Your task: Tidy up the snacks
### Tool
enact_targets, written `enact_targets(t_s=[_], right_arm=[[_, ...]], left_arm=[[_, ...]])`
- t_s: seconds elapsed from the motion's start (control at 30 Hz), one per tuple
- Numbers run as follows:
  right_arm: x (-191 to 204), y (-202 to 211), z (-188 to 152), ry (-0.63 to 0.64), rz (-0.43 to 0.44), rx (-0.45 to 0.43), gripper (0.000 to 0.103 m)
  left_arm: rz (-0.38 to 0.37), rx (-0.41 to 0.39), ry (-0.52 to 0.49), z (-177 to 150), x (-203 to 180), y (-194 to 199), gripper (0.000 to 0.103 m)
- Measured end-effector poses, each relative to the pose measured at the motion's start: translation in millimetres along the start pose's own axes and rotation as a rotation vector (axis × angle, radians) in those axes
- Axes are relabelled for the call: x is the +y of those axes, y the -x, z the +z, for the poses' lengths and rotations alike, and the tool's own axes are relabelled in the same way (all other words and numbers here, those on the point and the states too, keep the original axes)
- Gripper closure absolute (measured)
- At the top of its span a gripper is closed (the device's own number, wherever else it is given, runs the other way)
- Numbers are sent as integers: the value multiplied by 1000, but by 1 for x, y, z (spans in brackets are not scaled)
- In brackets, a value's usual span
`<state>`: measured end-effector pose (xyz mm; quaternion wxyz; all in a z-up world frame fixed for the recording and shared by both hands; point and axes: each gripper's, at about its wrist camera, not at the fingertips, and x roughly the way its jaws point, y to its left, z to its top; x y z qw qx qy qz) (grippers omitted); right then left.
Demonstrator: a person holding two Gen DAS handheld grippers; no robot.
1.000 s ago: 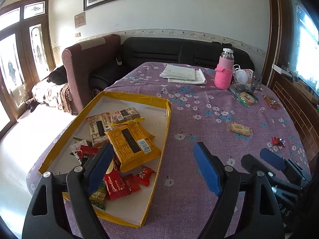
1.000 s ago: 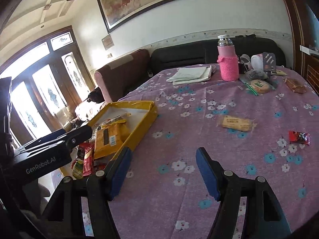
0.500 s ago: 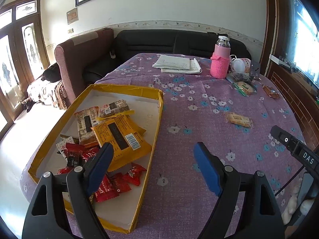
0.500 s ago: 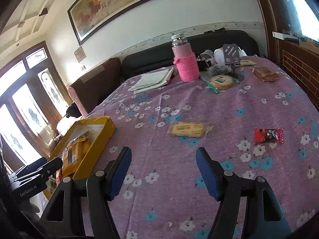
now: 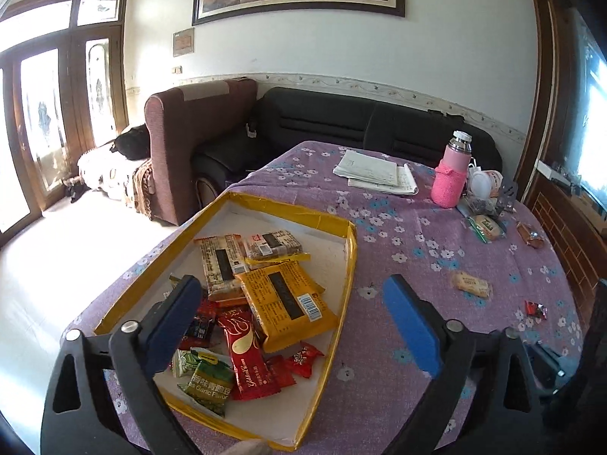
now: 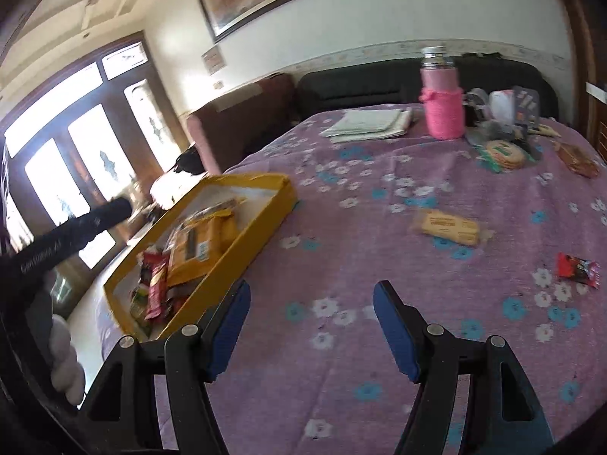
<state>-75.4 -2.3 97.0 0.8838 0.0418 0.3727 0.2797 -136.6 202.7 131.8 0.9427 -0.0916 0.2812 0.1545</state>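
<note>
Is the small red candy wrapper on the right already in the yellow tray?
No, the red candy wrapper lies on the purple tablecloth, apart from the yellow tray.

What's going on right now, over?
Both grippers, left and right, open, empty. Left just widened. Biscuit pack and red candy outside yellow tray. Path clear.

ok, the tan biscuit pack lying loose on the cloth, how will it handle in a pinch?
The tan biscuit pack looks flat and film-wrapped, so probably light and slippery. Its contents are likely brittle, so squeeze gently. On the soft tablecloth it should slide, not roll.
</note>
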Motion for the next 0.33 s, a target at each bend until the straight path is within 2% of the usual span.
enact_targets(t_s=[0.1,0.2,0.33], right_arm=[[37,-21,-6,62,62,72,34],[65,-40,-13,99,85,126,34],[76,-42,-14,95,110,132,35]], left_arm=[[-17,5,86,-3,28,-1,0],[38,-73,120,-12,41,8,0],[62,-85,55,-13,28,13,0]])
